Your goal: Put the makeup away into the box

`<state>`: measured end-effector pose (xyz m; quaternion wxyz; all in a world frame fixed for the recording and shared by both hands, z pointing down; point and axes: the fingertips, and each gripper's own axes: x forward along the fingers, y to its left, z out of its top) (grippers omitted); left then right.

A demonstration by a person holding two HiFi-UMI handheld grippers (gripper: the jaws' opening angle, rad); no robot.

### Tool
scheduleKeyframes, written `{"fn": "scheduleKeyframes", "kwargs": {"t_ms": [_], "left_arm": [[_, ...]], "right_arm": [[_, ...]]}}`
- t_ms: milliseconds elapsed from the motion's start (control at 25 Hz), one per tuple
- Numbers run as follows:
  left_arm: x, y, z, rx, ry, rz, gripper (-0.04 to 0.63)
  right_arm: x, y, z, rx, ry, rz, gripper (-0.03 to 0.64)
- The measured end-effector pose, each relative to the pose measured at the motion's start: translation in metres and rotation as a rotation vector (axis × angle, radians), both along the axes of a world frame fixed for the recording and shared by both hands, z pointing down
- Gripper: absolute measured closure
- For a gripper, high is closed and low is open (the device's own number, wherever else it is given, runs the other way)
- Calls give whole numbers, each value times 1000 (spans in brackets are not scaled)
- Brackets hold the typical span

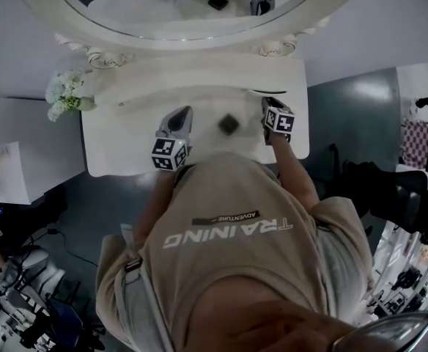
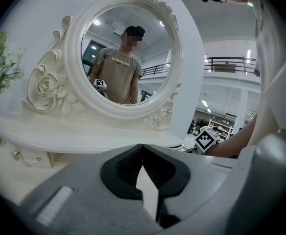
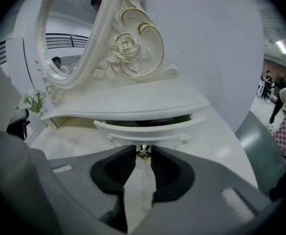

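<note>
The right gripper (image 3: 143, 156) is clamped on the drawer knob (image 3: 143, 151) below the mirror (image 3: 69, 38); the left gripper (image 2: 143, 150) is closed, empty.

A dark square compact (image 1: 229, 124) lies flat on the worktop (image 1: 126, 152), just left of the right hand-held gripper (image 1: 271, 105). The white drawer (image 3: 148, 129) is ajar, its knob (image 3: 143, 152) pinched in those jaws.

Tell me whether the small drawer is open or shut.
Partly open: the drawer juts from under the shelf, dark gap above; right gripper pinches its knob.
</note>
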<state>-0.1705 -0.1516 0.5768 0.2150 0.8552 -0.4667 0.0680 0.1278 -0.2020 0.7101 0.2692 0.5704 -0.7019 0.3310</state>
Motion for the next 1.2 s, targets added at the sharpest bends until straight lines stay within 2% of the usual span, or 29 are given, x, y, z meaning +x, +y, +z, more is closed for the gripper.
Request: {"fn": "scheduleKeyframes", "kwargs": {"t_ms": [240,680,1200], "left_arm": [[-2,16,0,-1,-12,-3,597],[21,23,-19,37,-18,45,597],[39,37,-14,36,-46,107,597]], "right_arm": [[-2,10,1,2,-4,0,520],[-1,31,-1,26,-19,-33,520],[0,47,-2,43,-16,-56,520]]}}
